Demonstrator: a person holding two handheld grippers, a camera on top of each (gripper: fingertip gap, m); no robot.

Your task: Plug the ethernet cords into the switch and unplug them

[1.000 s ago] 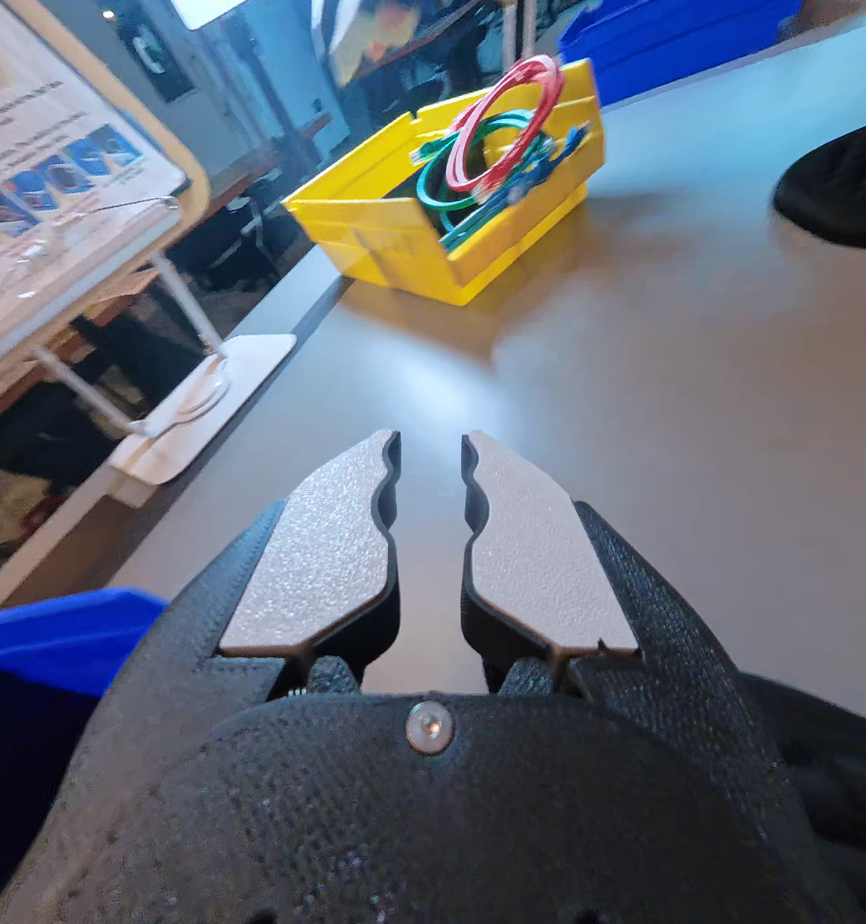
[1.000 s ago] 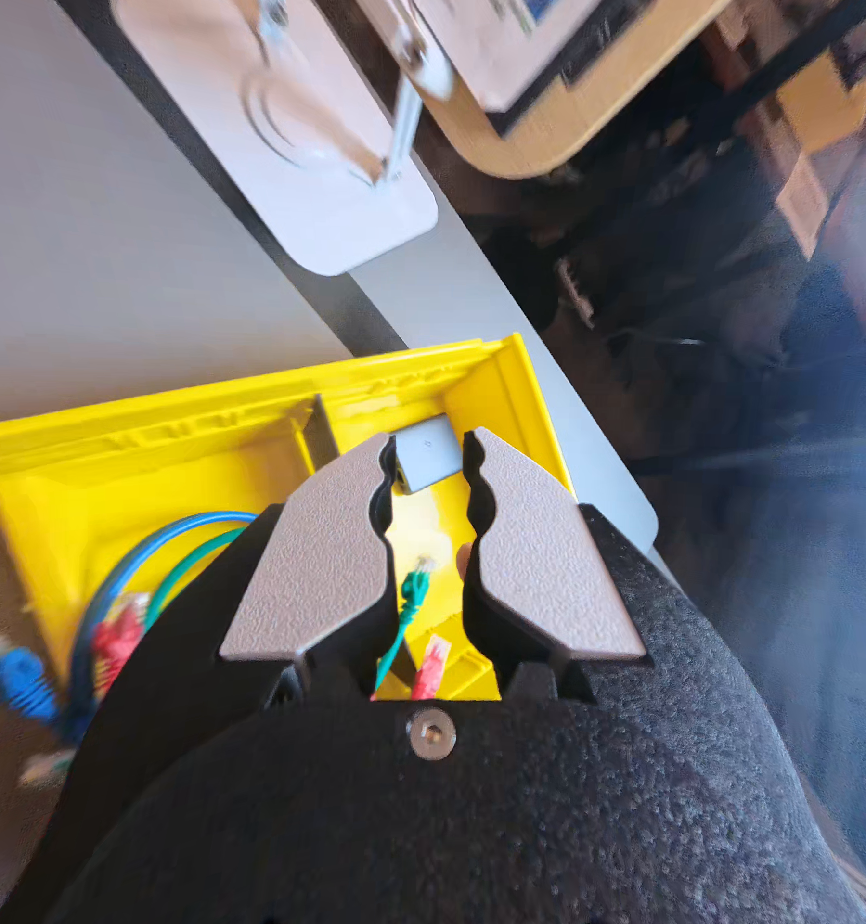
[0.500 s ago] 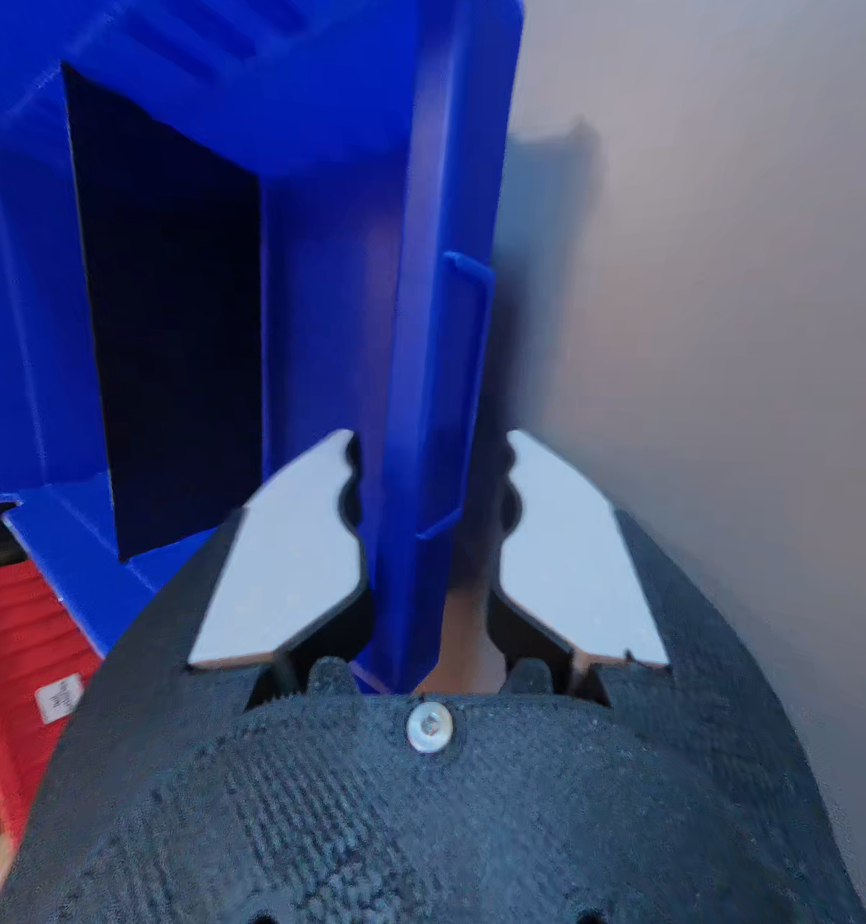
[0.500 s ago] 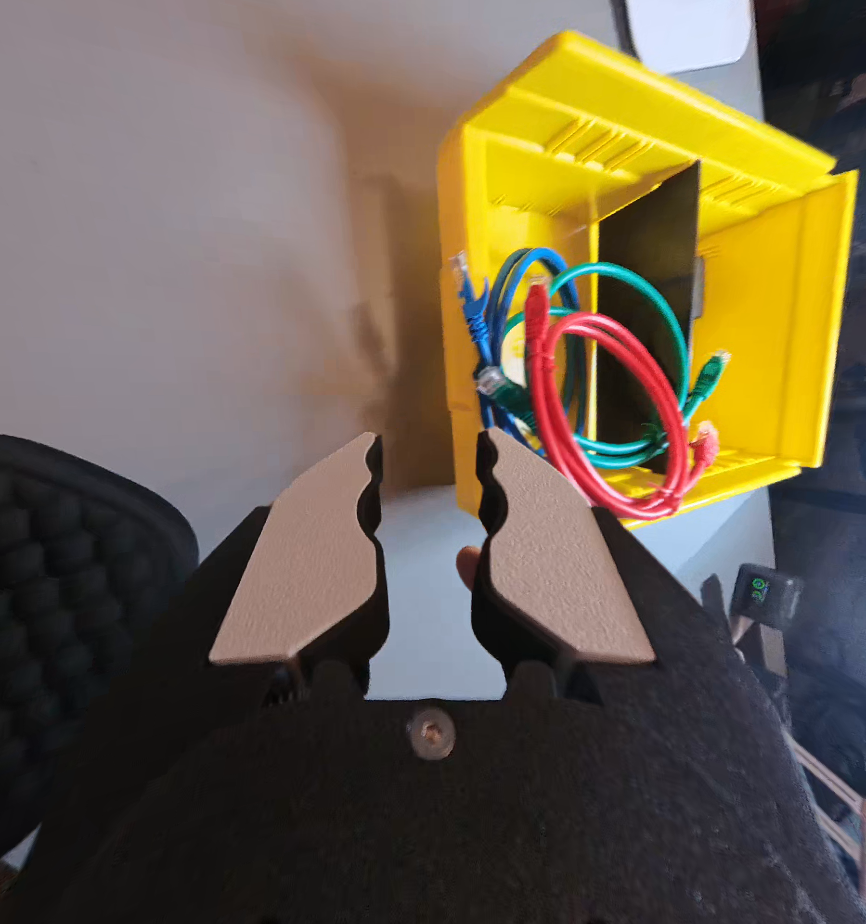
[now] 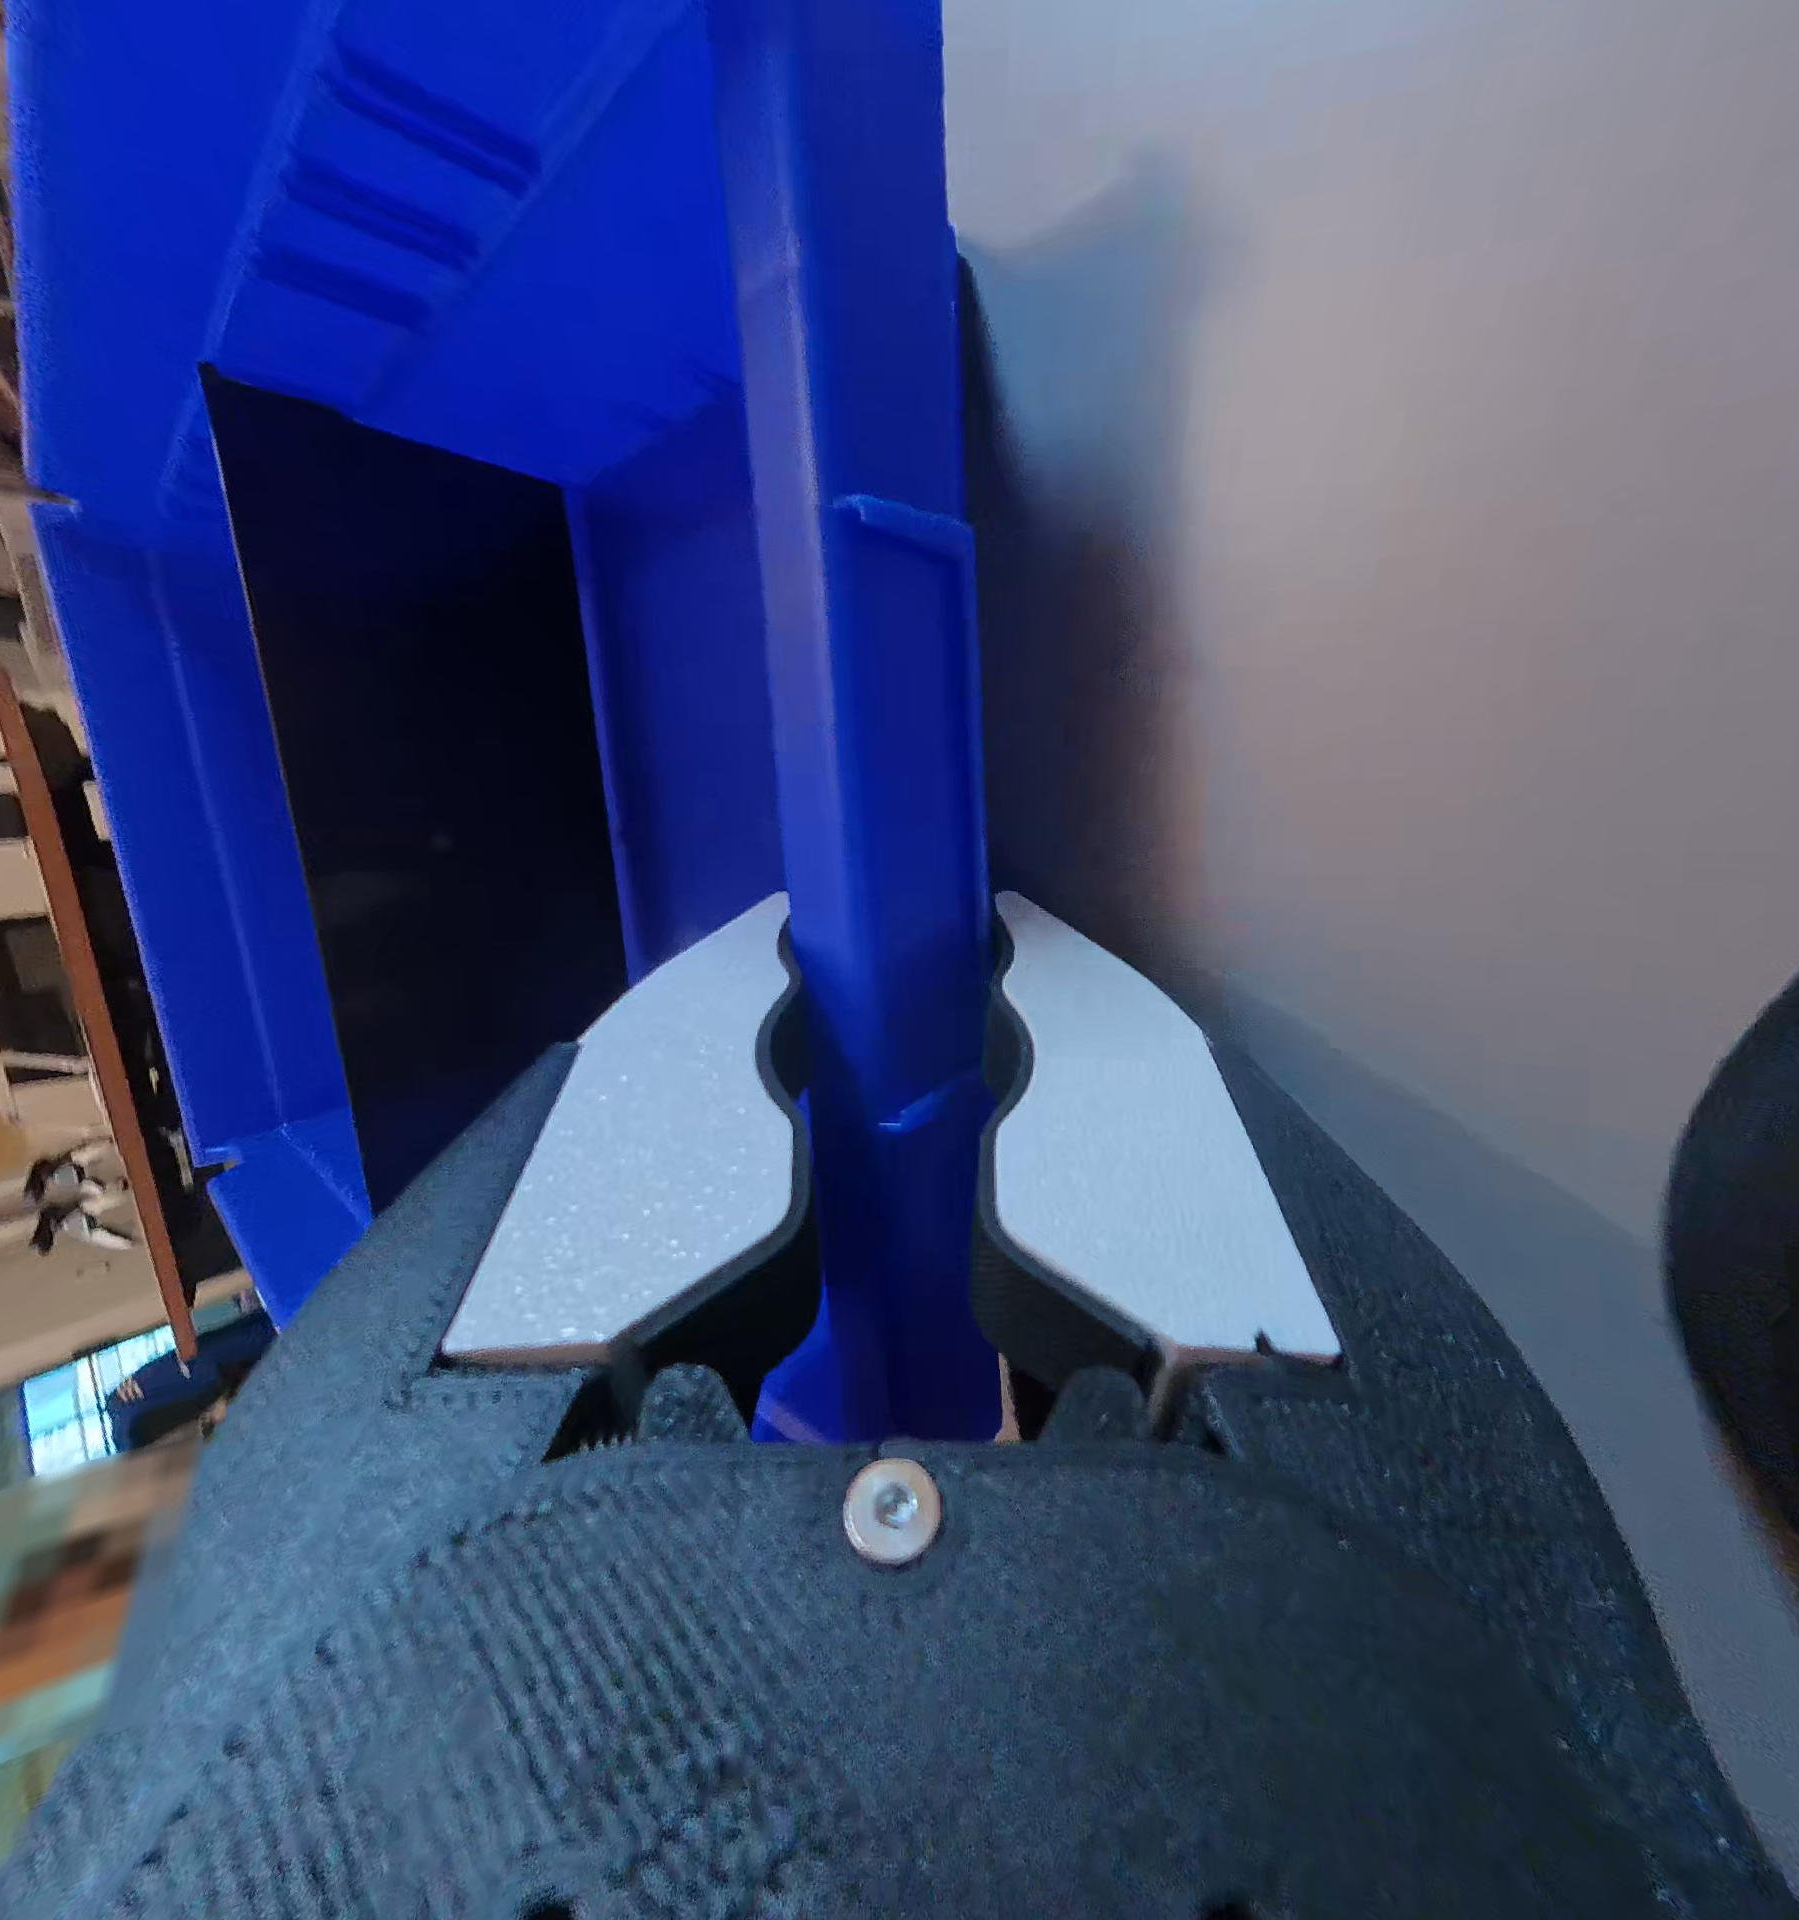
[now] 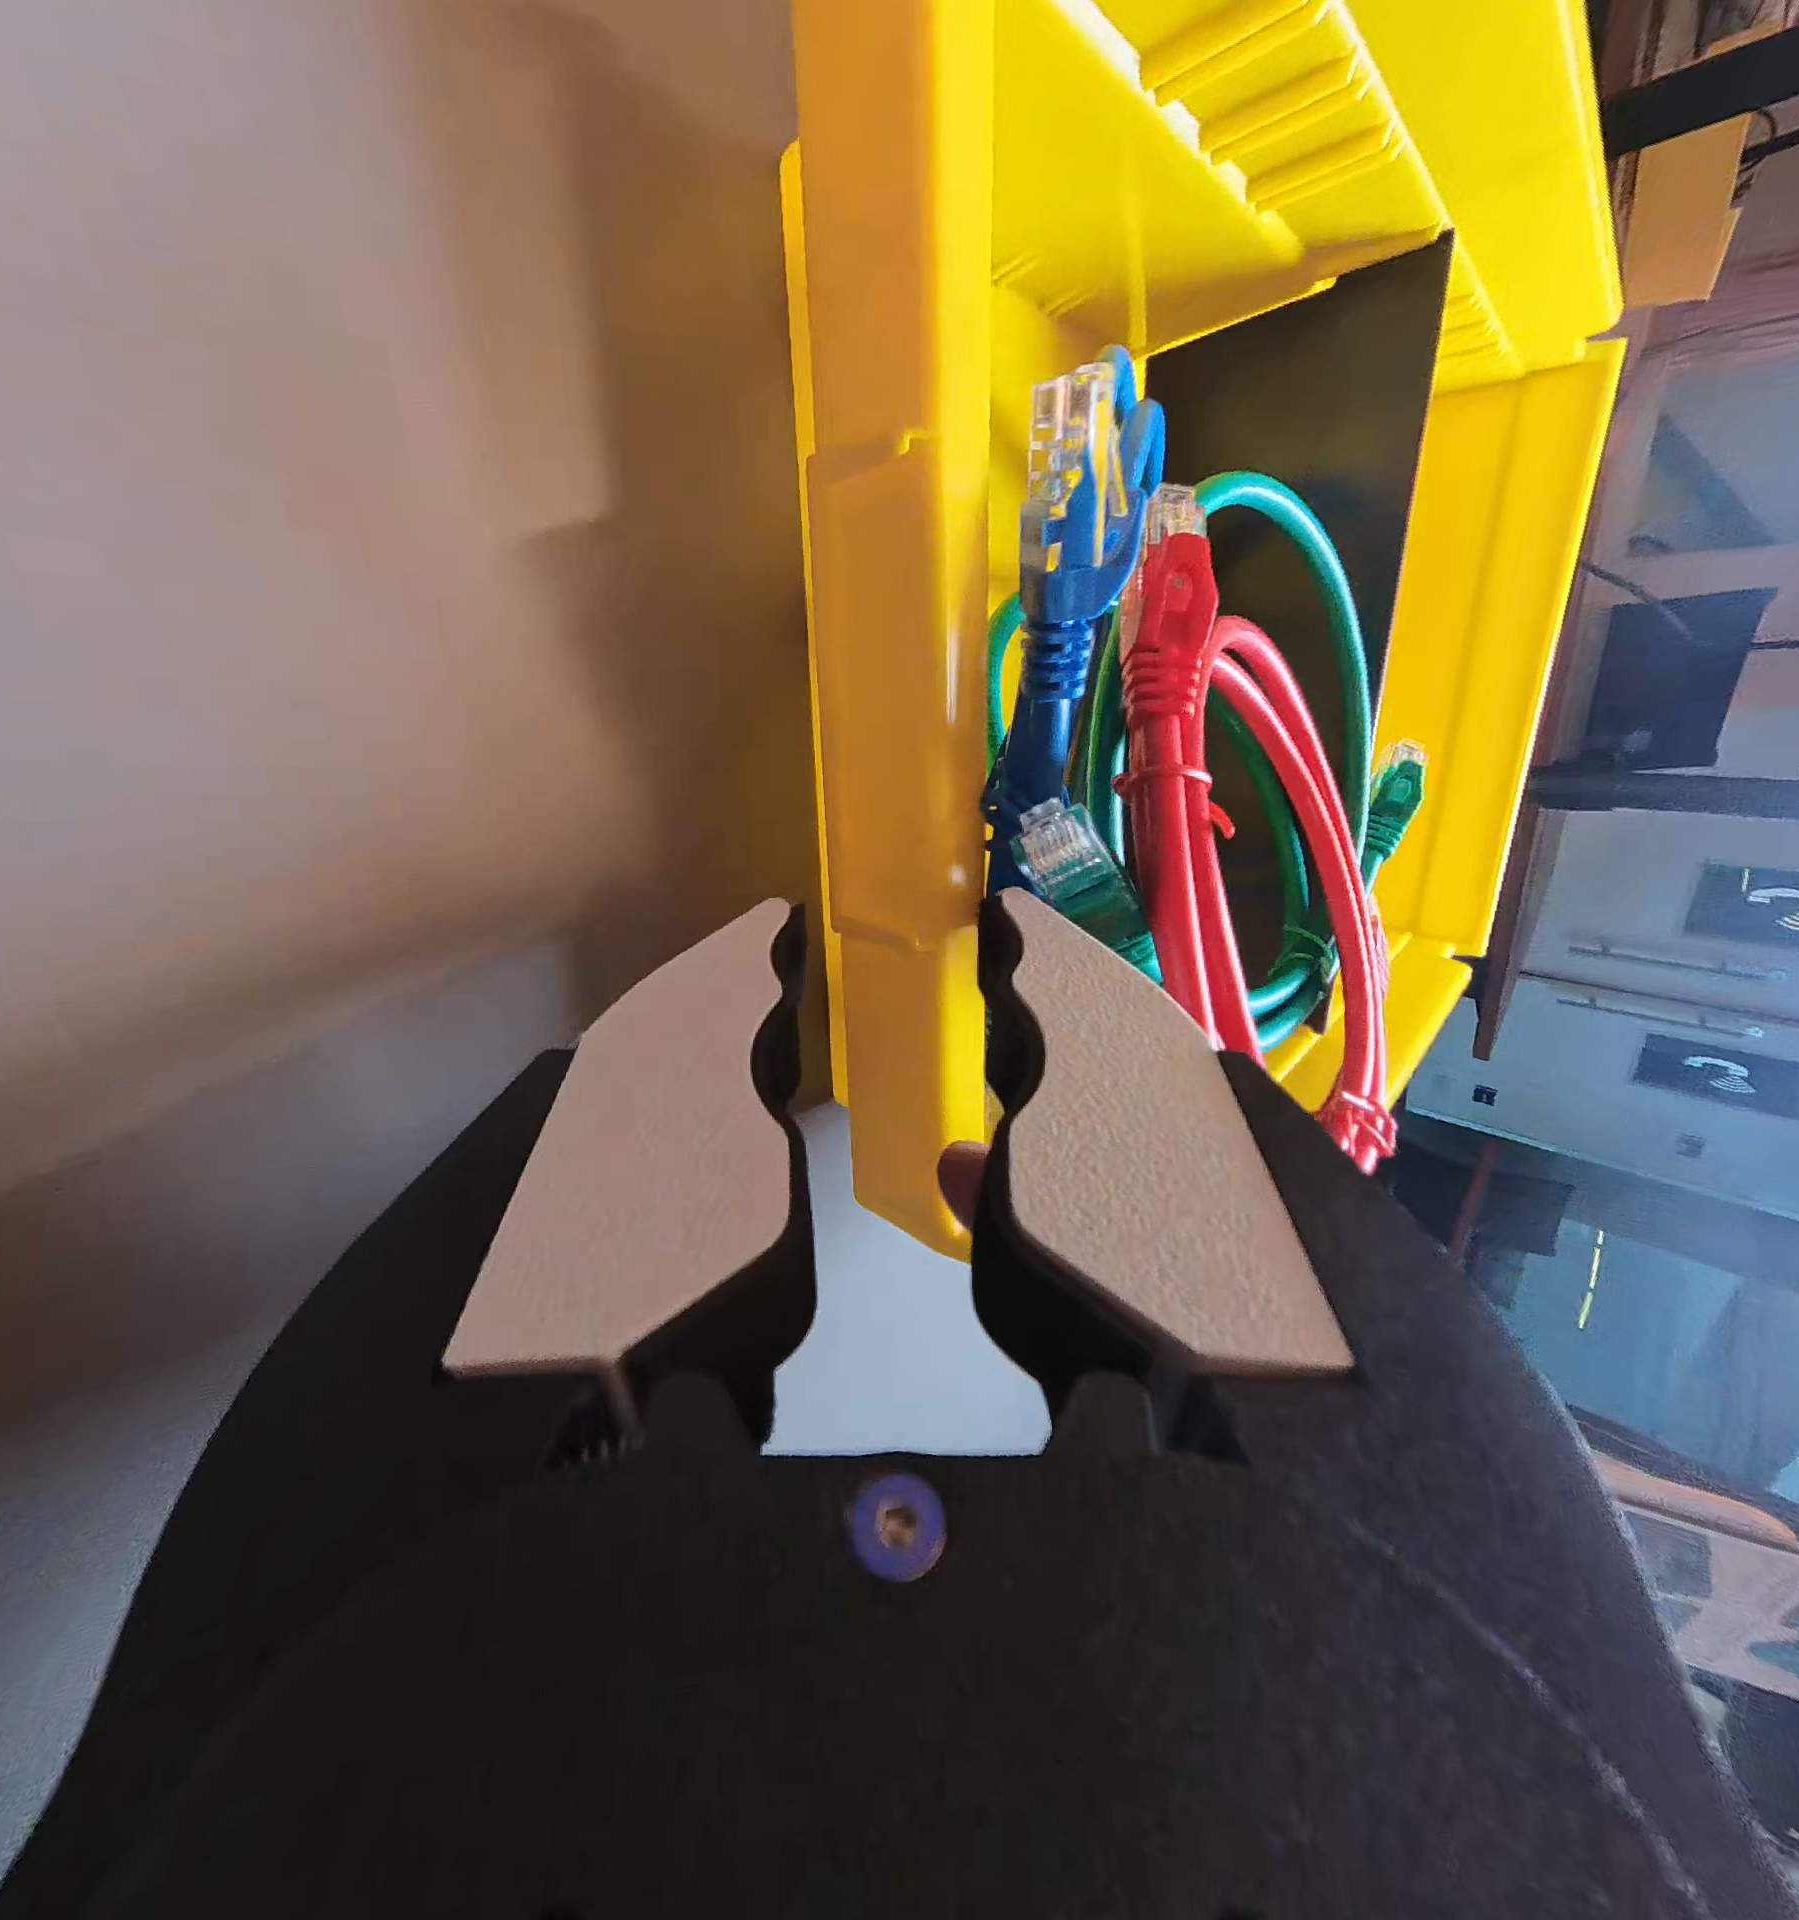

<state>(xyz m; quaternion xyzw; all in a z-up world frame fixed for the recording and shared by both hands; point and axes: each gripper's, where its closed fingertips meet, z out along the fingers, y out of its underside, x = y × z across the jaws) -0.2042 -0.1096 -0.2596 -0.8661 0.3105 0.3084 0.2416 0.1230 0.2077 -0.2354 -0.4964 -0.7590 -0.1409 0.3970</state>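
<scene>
Two storage bins are each straddled at a side wall by a hand-held gripper. On the left, the left hand-held gripper (image 5: 890, 1023) is clenched on the wall of a blue bin (image 5: 521, 312), both pale fingers (image 5: 656, 1143) pressing against the plastic, one inside the bin and one outside; the bin's interior is dark and what lies in it cannot be made out. Beside it runs the grey worktop (image 5: 1446, 520), and a dark rounded object (image 5: 1768, 1299) sits at the right edge of that view, blurred. On the right, the right hand-held gripper (image 6: 890, 1023) straddles the wall of a yellow bin (image 6: 895, 520): its inner finger touches the wall, while a narrow gap shows along the outer finger, so whether it truly grips cannot be told. Inside the yellow bin lie the ethernet cords: a blue cord (image 6: 1061, 613) nearest the gripped wall with clear plugs at its tip, a red cord (image 6: 1175, 707) coiled and tied just beside it, and a green cord (image 6: 1321, 644) looped behind both, one of its plugs close to the inner finger. A dark divider panel (image 6: 1321, 384) stands behind the cords. No switch can be made out in either view.
</scene>
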